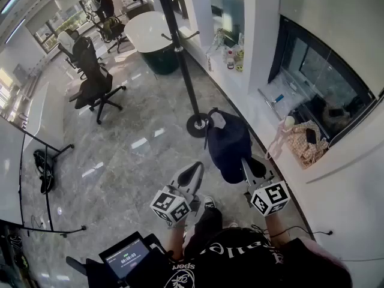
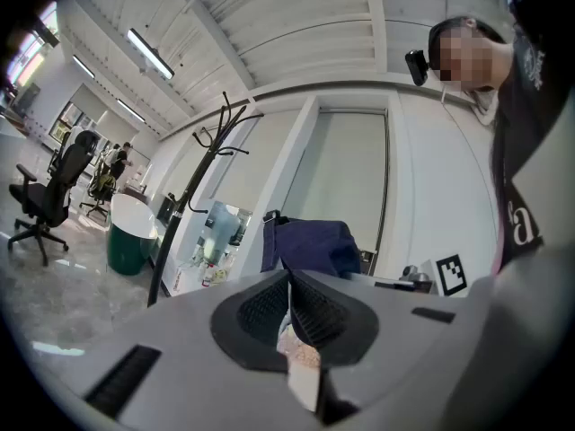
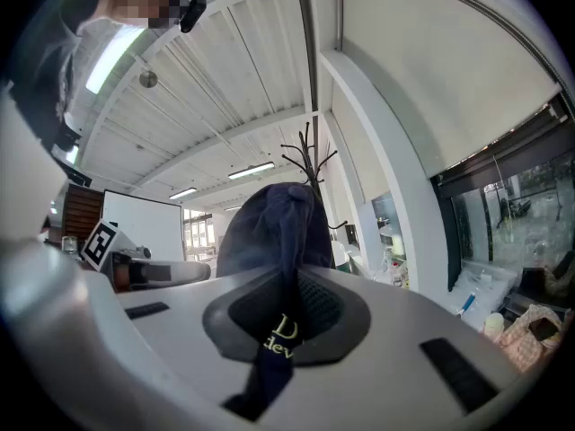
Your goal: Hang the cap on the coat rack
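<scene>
Right gripper view shows the right gripper [image 3: 289, 285] with its jaws clenched on a fold of the navy cap [image 3: 269, 227], which is held in mid-air near the black coat rack [image 3: 308, 155]; beside it, the left gripper [image 2: 289, 287] has its jaws pressed together on nothing

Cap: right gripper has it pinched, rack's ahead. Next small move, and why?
Probably carry the navy cap forward and up toward the hooks of the coat rack. The right gripper is shut on the cap's fabric. The rack stands beyond it, no hook touching the cap. The left gripper is shut and empty.
</scene>
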### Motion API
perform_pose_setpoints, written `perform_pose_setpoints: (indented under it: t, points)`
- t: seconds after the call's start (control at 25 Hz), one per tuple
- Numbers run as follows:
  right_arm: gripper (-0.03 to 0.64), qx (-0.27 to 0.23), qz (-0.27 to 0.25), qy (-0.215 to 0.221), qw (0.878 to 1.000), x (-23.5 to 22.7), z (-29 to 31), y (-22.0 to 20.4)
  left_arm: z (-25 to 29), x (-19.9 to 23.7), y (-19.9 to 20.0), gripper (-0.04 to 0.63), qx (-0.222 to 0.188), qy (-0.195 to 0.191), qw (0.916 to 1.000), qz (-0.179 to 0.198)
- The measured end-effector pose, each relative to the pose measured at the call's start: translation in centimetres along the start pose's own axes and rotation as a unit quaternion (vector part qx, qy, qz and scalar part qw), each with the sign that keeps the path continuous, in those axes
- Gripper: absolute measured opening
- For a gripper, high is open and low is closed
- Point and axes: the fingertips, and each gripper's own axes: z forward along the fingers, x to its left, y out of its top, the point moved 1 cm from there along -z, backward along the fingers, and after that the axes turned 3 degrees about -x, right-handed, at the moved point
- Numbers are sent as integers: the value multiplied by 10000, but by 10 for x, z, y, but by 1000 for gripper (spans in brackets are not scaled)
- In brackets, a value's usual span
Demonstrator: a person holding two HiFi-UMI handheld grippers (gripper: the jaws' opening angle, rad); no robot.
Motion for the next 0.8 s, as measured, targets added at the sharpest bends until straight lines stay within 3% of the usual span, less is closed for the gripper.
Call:
perform_pose_setpoints:
  t: [0.32, 0.8]
  points:
    - [26, -4, 64, -183, 9998, -3, 81, 3, 29, 74, 34, 5, -4, -166, 9999, 12]
    - [26, 13, -14, -412, 9991, -6, 162, 1, 46, 147, 40, 5, 178, -373, 9990, -166]
